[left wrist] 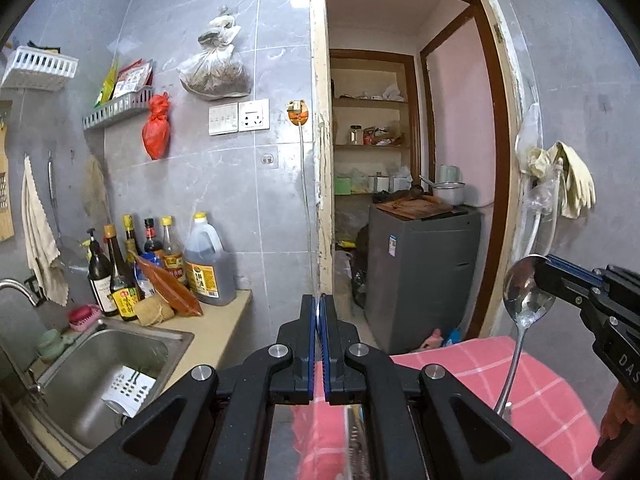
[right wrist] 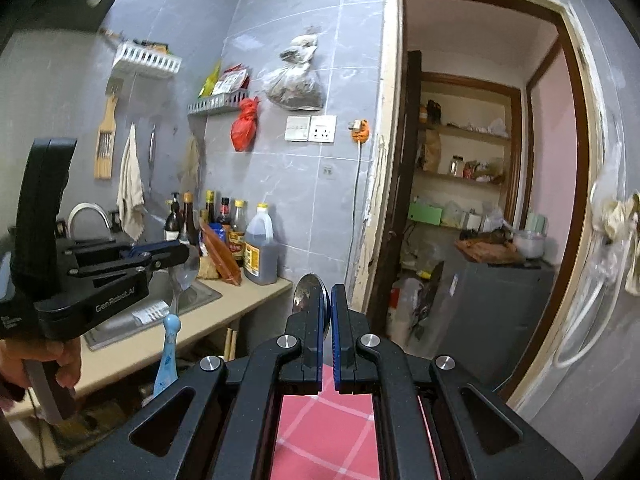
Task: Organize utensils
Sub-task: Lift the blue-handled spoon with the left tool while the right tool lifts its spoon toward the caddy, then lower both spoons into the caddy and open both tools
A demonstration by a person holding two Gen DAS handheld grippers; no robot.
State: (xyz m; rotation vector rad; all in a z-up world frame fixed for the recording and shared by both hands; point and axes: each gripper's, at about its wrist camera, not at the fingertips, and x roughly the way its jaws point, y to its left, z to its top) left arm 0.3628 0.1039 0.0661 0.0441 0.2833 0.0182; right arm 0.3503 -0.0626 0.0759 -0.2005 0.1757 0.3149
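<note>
My left gripper [left wrist: 319, 304] is shut on the bowl of a spoon with a light blue handle [right wrist: 169, 354]; seen from the right wrist view, the left gripper [right wrist: 182, 254] holds it bowl up and handle hanging down. My right gripper [right wrist: 329, 300] is shut on the bowl of a plain metal spoon [left wrist: 527, 300]; in the left wrist view the right gripper [left wrist: 544, 276] holds it bowl up, its handle hanging over the pink checked cloth [left wrist: 540, 392]. Both grippers are raised in the air, side by side.
A steel sink [left wrist: 116, 364] with a tap sits at the left in a beige counter [left wrist: 216, 328]. Sauce bottles and an oil jug [left wrist: 208, 264] stand against the tiled wall. An open doorway leads to a grey washing machine [left wrist: 420, 280] and shelves.
</note>
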